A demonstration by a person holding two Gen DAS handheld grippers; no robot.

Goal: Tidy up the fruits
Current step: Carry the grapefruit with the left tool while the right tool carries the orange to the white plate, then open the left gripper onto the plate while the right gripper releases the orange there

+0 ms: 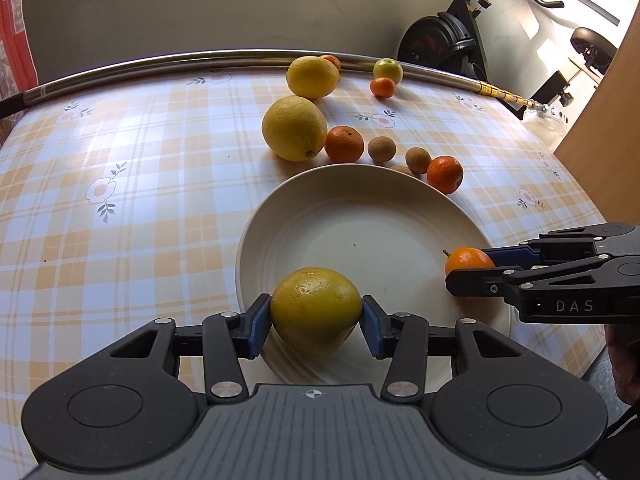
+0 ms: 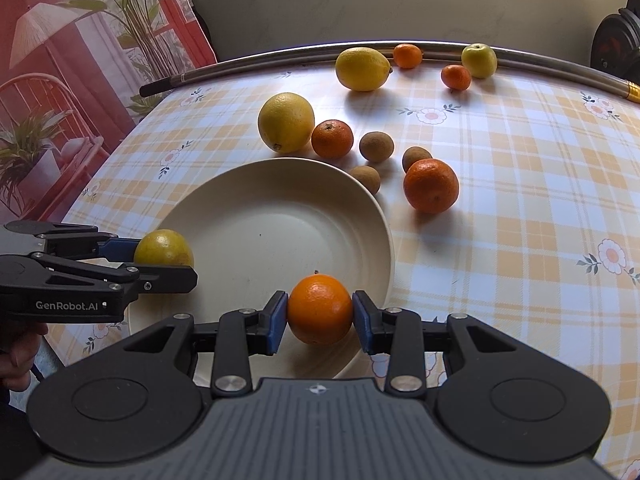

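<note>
Left tool (image 1: 316, 322): clamped by its blue pads on a yellow citrus (image 1: 315, 310), which is held over the near left rim of the plate (image 1: 360, 220).
Plate: cream, round, set on the checked worktop (image 1: 120, 200); no fruit is seen resting in it, and it serves as the landmark for every place below.
Beyond the plate, left: a large lemon (image 1: 294, 128) lies on the worktop, touching a mandarin (image 1: 344, 144) on its right.
Beyond the plate, middle: three small brown fruits (image 2: 376, 146) are scattered just past the far rim, one of them partly hidden by the rim in the left wrist view.
Beyond the plate, right: a larger mandarin (image 2: 431, 186) sits just beside the rim.
Far from the plate: a second lemon (image 2: 362, 69), two small mandarins (image 2: 456, 77) and a greenish fruit (image 2: 479, 61) are ranged along a metal pole (image 2: 280, 54) at the worktop's far edge.
Right tool (image 2: 320, 318): closed narrowly on an orange (image 2: 320, 309), which is held over the near right rim of the plate.
</note>
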